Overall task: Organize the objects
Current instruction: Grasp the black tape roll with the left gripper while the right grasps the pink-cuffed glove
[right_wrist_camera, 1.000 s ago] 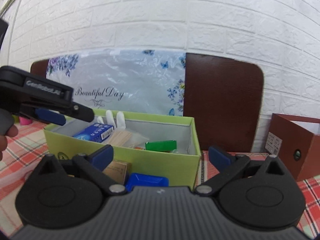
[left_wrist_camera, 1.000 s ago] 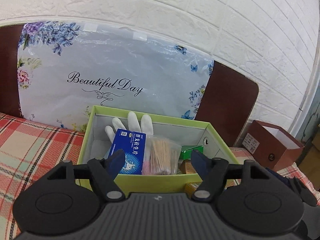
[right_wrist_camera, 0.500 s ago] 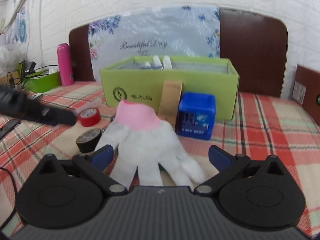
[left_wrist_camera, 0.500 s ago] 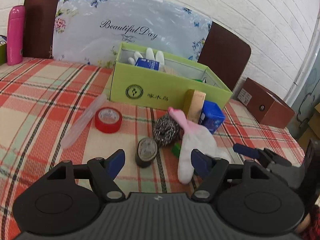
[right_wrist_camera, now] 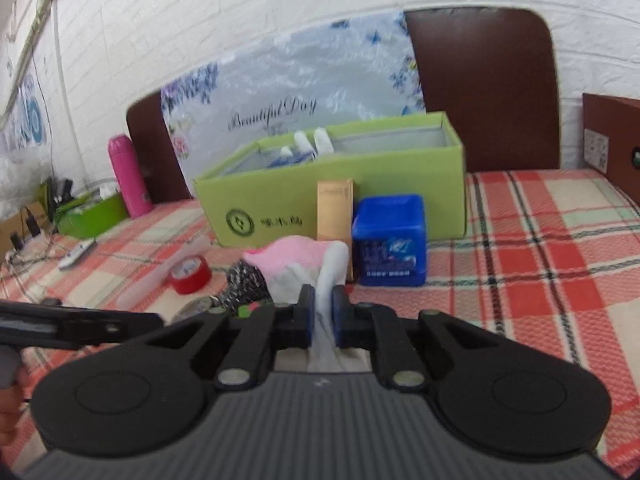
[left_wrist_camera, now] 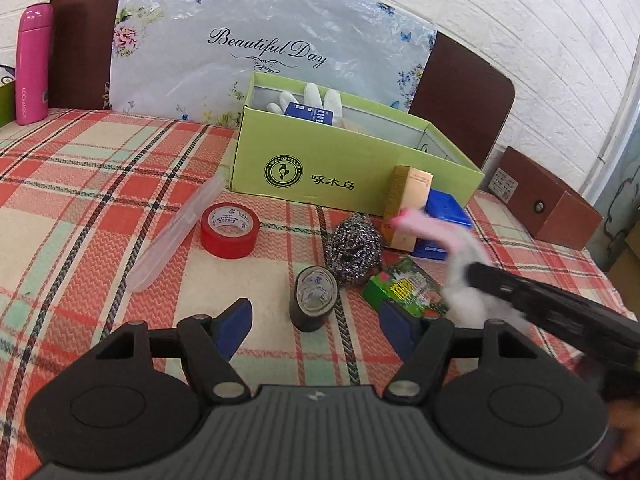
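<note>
The right gripper (right_wrist_camera: 321,312) is closed on the white fabric of a glove (right_wrist_camera: 304,264), whose pink cuff droops forward above the steel scourer (right_wrist_camera: 246,286). The left gripper (left_wrist_camera: 314,322) is held open and empty over the black tape roll (left_wrist_camera: 314,300). For a clean drop, the glove is best lifted clear of the carton (right_wrist_camera: 335,204) and blue box (right_wrist_camera: 390,240), carried over the green box (right_wrist_camera: 400,160) rim, and released only once the cuff hangs inside.

Pink flask (left_wrist_camera: 32,62), brown box (left_wrist_camera: 550,200).

wall (left_wrist_camera: 520,20): white brick | headboard (right_wrist_camera: 480,80): dark brown | tablecloth (left_wrist_camera: 100,184): red plaid
</note>
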Action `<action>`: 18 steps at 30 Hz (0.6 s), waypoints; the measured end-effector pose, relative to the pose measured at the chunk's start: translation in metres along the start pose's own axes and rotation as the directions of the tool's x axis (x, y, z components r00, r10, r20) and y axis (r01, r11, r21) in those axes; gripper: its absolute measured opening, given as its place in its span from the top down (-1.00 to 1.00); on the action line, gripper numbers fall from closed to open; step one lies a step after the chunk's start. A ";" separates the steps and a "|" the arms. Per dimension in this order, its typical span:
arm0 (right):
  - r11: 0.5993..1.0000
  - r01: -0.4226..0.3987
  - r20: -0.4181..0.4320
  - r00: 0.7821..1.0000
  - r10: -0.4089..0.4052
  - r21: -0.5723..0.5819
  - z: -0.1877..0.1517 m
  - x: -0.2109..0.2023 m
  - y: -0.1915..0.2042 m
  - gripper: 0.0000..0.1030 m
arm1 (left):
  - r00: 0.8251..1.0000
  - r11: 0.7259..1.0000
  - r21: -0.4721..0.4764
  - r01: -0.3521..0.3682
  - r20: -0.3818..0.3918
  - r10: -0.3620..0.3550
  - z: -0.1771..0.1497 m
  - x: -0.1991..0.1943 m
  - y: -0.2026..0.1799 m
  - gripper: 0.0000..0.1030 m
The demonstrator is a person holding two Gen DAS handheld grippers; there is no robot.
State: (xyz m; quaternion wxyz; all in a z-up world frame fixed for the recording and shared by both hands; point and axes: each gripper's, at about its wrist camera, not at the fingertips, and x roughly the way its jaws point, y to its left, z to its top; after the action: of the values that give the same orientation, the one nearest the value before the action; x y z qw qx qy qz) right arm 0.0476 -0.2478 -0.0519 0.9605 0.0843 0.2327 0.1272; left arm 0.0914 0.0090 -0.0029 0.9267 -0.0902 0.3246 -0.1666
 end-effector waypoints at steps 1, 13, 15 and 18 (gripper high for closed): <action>1.000 -0.002 0.011 1.000 0.002 -0.003 -0.001 -0.009 0.000 0.83 | 1.000 1.000 0.011 -0.006 -0.003 0.006 0.002 0.005 -0.002 -0.35; 0.994 0.110 -0.102 0.989 -0.108 0.019 -0.039 -0.064 -0.016 0.55 | 0.997 0.992 0.123 -0.014 -0.069 0.023 -0.008 0.006 -0.018 0.39; 0.993 0.114 -0.111 0.987 -0.112 0.009 -0.042 -0.063 -0.014 0.10 | 0.997 0.991 0.134 -0.008 -0.079 0.019 -0.018 -0.007 -0.020 0.38; 0.995 0.098 -0.137 0.986 -0.099 -0.015 -0.045 -0.058 -0.011 0.07 | 0.996 0.992 0.125 -0.002 -0.089 0.014 -0.026 -0.015 -0.022 0.38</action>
State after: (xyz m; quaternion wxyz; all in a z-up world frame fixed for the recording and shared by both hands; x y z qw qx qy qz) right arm -0.0215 -0.2699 -0.0693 0.9477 0.0598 0.3016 0.0862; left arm 0.0588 -0.0073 -0.0087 0.9158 -0.0234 0.3550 -0.1867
